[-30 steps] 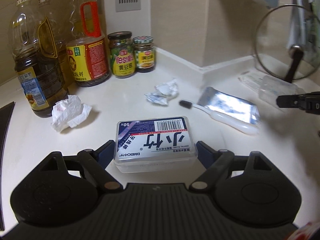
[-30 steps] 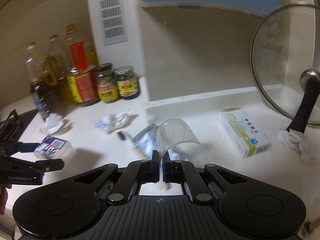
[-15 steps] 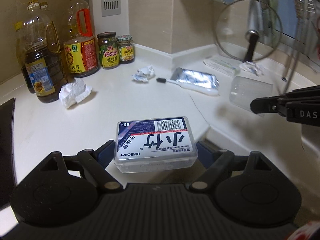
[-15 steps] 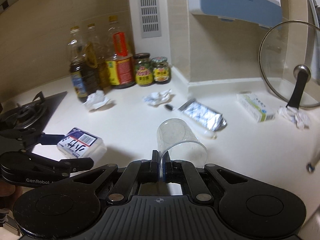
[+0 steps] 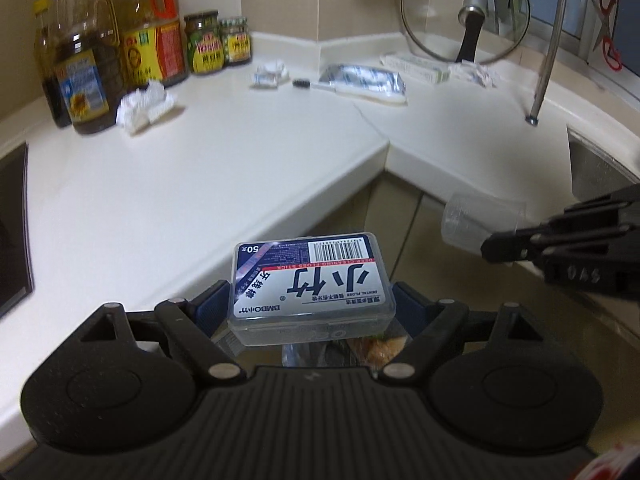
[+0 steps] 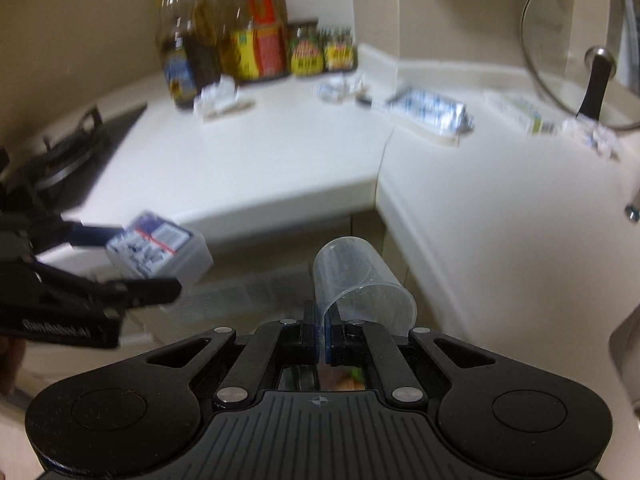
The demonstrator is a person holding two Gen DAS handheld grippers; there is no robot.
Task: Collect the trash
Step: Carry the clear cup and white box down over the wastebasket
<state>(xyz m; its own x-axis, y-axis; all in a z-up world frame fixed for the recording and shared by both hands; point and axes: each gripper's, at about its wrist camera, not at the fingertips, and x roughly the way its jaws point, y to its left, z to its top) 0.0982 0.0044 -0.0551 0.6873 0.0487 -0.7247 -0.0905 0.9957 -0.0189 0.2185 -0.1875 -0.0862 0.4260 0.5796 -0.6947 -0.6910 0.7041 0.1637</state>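
Note:
My left gripper [image 5: 310, 300] is shut on a clear dental floss box [image 5: 310, 280] with a blue and white label, held off the counter's front edge; it also shows in the right wrist view [image 6: 158, 250]. My right gripper [image 6: 322, 324] is shut on the rim of a clear plastic cup [image 6: 356, 284], held in the air in front of the counter corner; the cup also shows in the left wrist view [image 5: 476, 222]. Crumpled tissues [image 5: 144, 106], a small wrapper [image 5: 270, 74], a toothbrush [image 5: 348, 90] and a foil pouch [image 5: 362, 76] lie on the white counter [image 5: 200, 168].
Oil bottles [image 5: 82, 52] and jars [image 5: 204, 42] stand at the back left. A glass lid [image 5: 466, 16] leans at the back right beside a carton [image 5: 416, 66]. A stove [image 6: 76, 152] is at the left, a sink edge [image 5: 600, 160] at the right. Something colourful lies below both grippers.
Both grippers have pulled back off the counter and down with the floss box and the cup in them. The counter edge and the cabinet below have come into view.

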